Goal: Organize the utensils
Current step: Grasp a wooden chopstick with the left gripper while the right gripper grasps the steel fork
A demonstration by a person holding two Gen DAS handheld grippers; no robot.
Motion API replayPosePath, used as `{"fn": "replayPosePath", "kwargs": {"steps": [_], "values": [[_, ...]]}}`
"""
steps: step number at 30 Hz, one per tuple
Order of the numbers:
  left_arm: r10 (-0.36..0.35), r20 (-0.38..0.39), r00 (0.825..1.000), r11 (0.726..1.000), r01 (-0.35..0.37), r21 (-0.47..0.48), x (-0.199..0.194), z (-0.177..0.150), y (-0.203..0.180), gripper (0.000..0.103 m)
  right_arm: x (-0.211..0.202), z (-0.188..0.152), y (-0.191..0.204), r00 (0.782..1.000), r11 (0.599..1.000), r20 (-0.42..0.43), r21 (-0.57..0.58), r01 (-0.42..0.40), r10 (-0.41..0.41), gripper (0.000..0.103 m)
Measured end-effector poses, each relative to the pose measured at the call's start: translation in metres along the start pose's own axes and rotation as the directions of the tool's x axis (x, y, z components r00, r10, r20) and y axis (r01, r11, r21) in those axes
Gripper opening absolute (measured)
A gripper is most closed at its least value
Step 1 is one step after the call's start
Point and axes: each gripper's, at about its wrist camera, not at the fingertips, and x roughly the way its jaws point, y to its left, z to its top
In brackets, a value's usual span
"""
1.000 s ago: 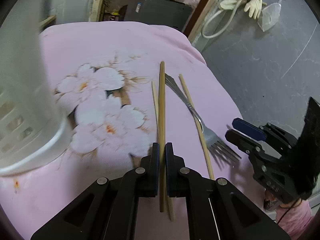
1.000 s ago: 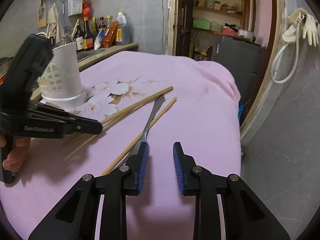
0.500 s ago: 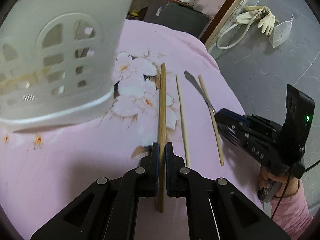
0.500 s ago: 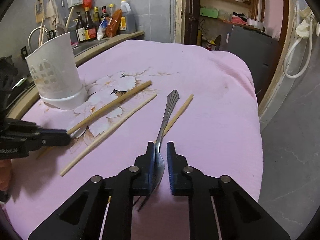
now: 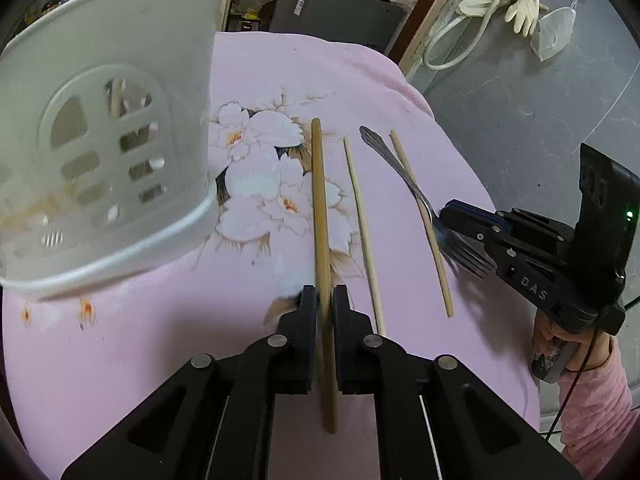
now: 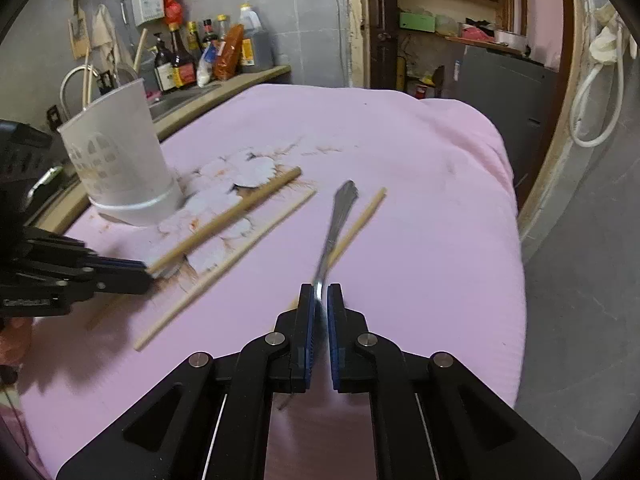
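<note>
My left gripper point(image 5: 324, 296) is shut on a thick wooden stick point(image 5: 320, 200) and holds it just above the pink cloth. The stick also shows in the right wrist view point(image 6: 232, 216). My right gripper point(image 6: 320, 300) is shut on a metal fork point(image 6: 334, 224) near its tines, handle pointing away and lifted slightly. The fork point(image 5: 400, 172) and right gripper point(image 5: 472, 220) show in the left wrist view. Two thin chopsticks point(image 5: 362, 220) point(image 5: 420, 216) lie on the cloth beside the fork. A white perforated utensil holder point(image 5: 100, 152) stands close at the left, also in the right wrist view point(image 6: 120, 168).
The table is covered by a pink cloth with a flower print point(image 6: 420, 160). A counter with bottles point(image 6: 212, 60) stands behind the holder. The table edge drops to a grey floor point(image 5: 520, 100) at the right. Shelves point(image 6: 448, 16) are at the back.
My right gripper has closed on the fork and begun lifting it. My left gripper, holding the thick stick, has moved closer to the white holder.
</note>
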Motion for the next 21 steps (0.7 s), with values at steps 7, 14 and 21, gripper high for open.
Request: {"fn": "replayPosePath", "kwargs": {"steps": [7,14,21], "values": [[-0.006,-0.027,1.000,1.000,0.006,0.003,0.019,0.025,-0.001,0.008,0.015,0.010,0.008,0.999,1.000,-0.035,-0.026,0.017,-0.018,0.005],[0.039,-0.025,0.999,0.999,-0.038,0.030,0.034,0.045,-0.008,0.008,0.030,0.027,0.009,0.998,0.997,-0.046,-0.067,0.029,-0.032,0.005],[0.066,-0.029,0.997,0.995,-0.064,0.081,0.038,0.039,-0.013,0.008,0.041,0.043,0.004,0.996,0.993,-0.081,-0.113,0.019,-0.029,0.005]]}}
